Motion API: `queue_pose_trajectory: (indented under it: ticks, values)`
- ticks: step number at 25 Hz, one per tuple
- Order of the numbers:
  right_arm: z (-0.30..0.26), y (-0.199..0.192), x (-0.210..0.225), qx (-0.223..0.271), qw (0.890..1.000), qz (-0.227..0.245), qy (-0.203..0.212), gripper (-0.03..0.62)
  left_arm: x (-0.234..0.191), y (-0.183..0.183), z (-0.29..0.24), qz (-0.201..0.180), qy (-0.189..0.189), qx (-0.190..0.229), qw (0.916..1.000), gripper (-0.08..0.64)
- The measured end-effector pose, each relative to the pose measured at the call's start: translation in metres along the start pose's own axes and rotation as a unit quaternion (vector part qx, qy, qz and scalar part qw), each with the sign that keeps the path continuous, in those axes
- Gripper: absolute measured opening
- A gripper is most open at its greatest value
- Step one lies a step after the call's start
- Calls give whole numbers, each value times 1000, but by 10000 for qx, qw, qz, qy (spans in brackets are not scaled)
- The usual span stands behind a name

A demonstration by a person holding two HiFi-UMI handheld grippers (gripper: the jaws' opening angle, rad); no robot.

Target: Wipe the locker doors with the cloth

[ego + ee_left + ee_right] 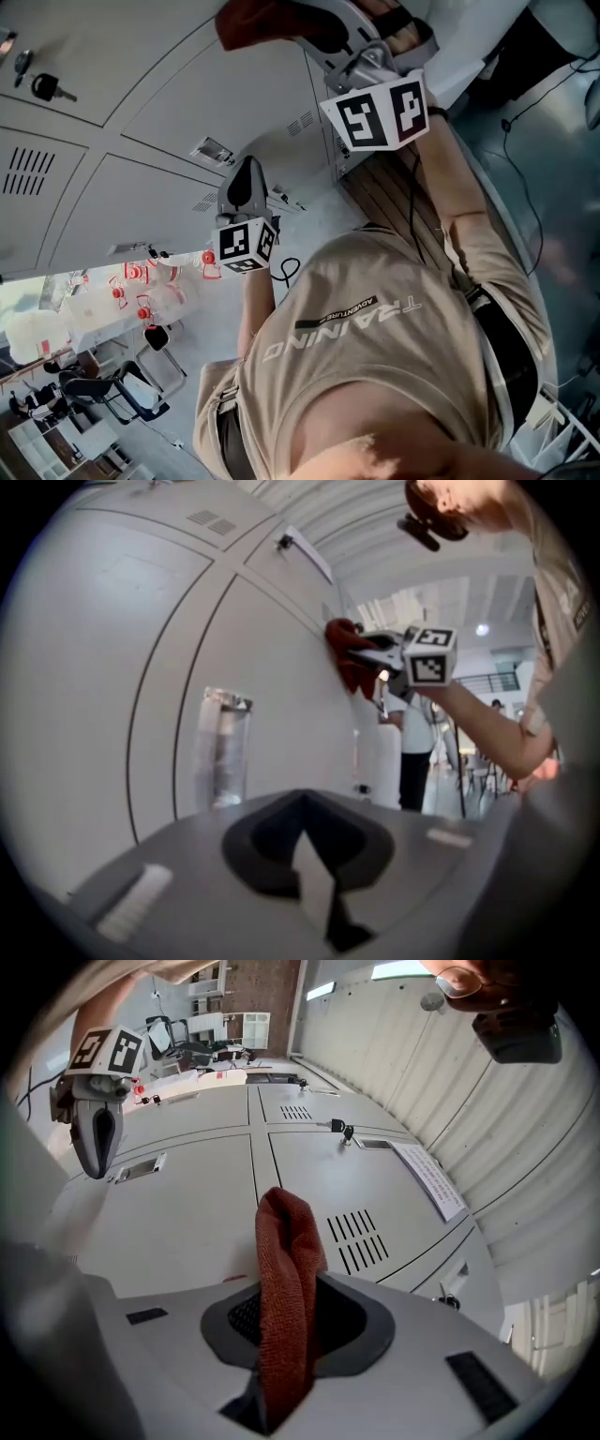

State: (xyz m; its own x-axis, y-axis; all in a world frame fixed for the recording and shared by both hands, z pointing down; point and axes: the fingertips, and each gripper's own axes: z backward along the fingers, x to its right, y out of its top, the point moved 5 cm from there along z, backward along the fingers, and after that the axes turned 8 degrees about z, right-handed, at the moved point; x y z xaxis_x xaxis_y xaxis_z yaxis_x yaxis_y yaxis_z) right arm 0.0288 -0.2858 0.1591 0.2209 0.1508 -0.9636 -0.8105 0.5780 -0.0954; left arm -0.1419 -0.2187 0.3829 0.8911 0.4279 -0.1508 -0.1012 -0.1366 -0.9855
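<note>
A rust-red cloth (286, 1279) sticks up from between the jaws of my right gripper (281, 1382), which is shut on it. The cloth hangs just in front of a pale grey locker door (187, 1213) beside its vent slots (356, 1239). In the head view the cloth (272, 23) sits bunched at the top against the locker doors (141, 84), ahead of the right gripper (323, 42). My left gripper (246, 173) is lower and apart from the cloth, its jaws together on nothing. It points along the lockers (253, 667), and its camera sees the cloth (347, 653).
A key (339, 1127) hangs in a lock of one door, another key (47, 87) at the far left. A paper label (429, 1177) lies on a door. A person in a white shirt (412, 742) stands farther along. Desks and chairs (112, 394) fill the room behind.
</note>
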Motion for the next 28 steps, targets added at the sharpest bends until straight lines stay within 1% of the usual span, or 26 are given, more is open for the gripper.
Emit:
queue_pose_trajectory:
  ticks: [5, 8, 11, 14, 20, 22, 26, 28]
  values:
    - [-2, -1, -13, 159, 9998, -116, 24, 66, 1, 0, -7, -3, 91, 3, 10000, 6]
    - [3, 0, -34, 172, 9997, -85, 161, 66, 1, -5, -10, 1, 168, -18, 9999, 6]
    - [12, -1, -74, 207, 9980, -224, 562, 66, 3, -18, -12, -11, 256, -89, 9996, 6]
    - [24, -4, -120, 215, 9929, -466, 1074, 66, 11, -31, -12, 18, 327, -183, 9993, 6]
    - [42, -12, -201, 164, 9773, -825, 1945, 66, 22, -50, 1, 91, 622, -332, 9975, 6]
    - [47, -16, -224, 109, 9717, -943, 2164, 66, 24, -54, 6, 95, 692, -404, 9967, 6]
    - [54, -20, -265, 85, 9627, -949, 2534, 66, 27, -56, 13, 49, 787, -502, 9956, 6]
    - [58, -21, -284, 73, 9561, -1005, 2752, 66, 27, -55, 18, 43, 851, -504, 9951, 6]
